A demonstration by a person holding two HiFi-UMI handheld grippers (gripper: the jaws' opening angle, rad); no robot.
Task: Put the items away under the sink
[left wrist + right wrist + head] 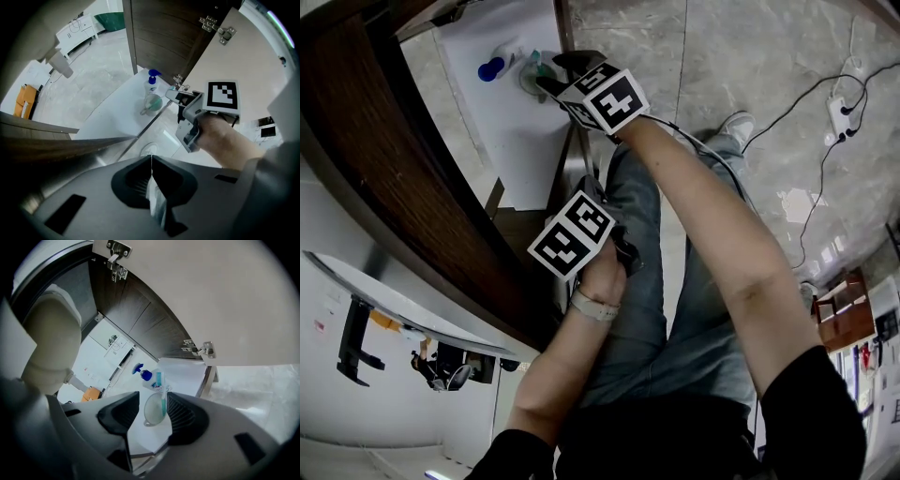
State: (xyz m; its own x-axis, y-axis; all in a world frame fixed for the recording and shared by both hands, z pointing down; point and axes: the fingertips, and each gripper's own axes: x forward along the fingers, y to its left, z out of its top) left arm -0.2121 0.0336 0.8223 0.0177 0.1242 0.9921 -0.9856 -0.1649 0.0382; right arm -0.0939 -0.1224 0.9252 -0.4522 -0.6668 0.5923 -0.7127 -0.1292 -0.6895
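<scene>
Cup and bottle stowed under the sink
We see the translucent plastic cup (pixel 152 104) with its teal toothbrush (pixel 163 394) standing on the white cabinet floor (pixel 525 150) just beside the blue-pump soap bottle (pixel 143 375); our right gripper (pixel 153 416) gapes wide either side of the cup without pressing it, our left gripper (pixel 151 157) is closed on nothing. We judge both put away, nothing more waiting in view. The bottle's label is too small to read
</scene>
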